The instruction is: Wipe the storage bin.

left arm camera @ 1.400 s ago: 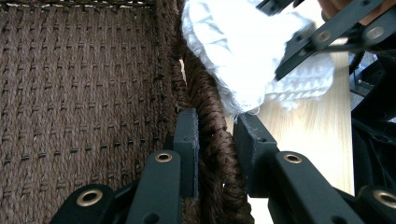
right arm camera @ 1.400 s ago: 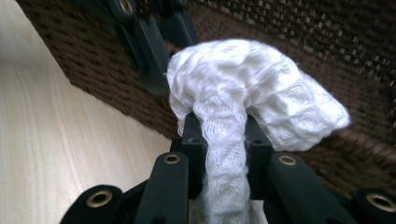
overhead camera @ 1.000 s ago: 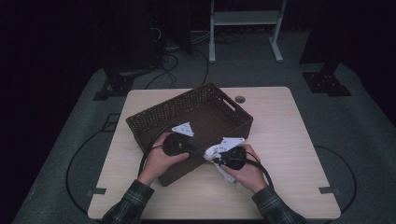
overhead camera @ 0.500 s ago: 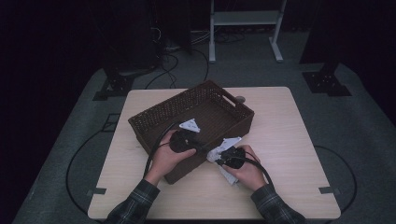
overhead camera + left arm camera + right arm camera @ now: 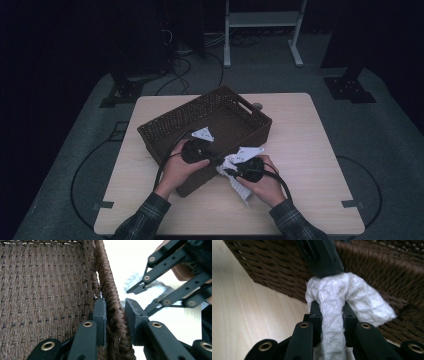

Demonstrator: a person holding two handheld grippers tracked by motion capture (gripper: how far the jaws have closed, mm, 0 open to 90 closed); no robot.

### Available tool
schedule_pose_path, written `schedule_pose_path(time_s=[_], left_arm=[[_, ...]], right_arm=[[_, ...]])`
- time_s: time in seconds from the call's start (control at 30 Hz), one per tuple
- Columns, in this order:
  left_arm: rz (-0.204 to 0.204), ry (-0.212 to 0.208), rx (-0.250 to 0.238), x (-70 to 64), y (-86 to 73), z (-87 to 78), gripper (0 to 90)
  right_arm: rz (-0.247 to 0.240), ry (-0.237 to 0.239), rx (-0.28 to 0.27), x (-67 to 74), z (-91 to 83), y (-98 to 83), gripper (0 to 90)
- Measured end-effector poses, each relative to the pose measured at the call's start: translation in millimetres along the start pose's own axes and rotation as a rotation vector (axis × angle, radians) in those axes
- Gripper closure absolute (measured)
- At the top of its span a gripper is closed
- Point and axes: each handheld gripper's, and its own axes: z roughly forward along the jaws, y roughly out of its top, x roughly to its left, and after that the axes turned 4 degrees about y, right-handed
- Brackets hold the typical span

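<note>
On the left half of the desk [image 5: 150, 115] sits a dark brown woven basket [image 5: 165, 127], set at an angle, its near wall facing the person. The left hand-held gripper [image 5: 212, 159] reaches over that near wall from the person's left hand [image 5: 177, 170]. In the left gripper view its two black jaws straddle the basket's braided rim [image 5: 110, 305], one inside the basket and one outside; the inner jaw lies against the weave, the outer one stands a little off it, so the jaws are partly apart and I cannot tell whether they truly clamp the rim. Just to the right, touching the outside of the basket wall, is a white knitted cloth [image 5: 239, 180], bunched up and hanging down to the desk. The right hand-held gripper [image 5: 226, 171], in the right hand [image 5: 265, 182], has its jaws closed tight on a twisted fold of the cloth [image 5: 334, 322], which bulges out above the jaws against the brown weave
</note>
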Motion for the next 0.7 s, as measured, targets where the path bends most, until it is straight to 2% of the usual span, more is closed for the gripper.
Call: schedule_pose_path(time_s=[0.1,0.23,0.43,0.63,0.7], left_arm=[[0.004,0.0,0.003,0.4,0.0,-0.2,71.0],[0.0,0.001,0.0,0.0,0.0,0.1,70.9],[0.007,0.004,0.001,0.0,0.2,0.2,70.9],[-0.006,0.001,0.0,-0.9,-0.1,0.3,70.9],[0.001,0.002,-0.001,-0.3,0.0,0.3,70.9]], right_arm=[[-0.005,0.004,-0.01,2.8,-3.1,2.7,75.4],[0.0,0.013,-0.006,1.4,2.4,1.8,75.4],[-0.007,0.014,0.069,1.3,23.0,-5.5,75.4],[-0.006,0.014,0.123,2.1,37.9,-10.7,75.4],[-0.007,0.024,0.136,4.1,42.2,-11.7,75.4]])
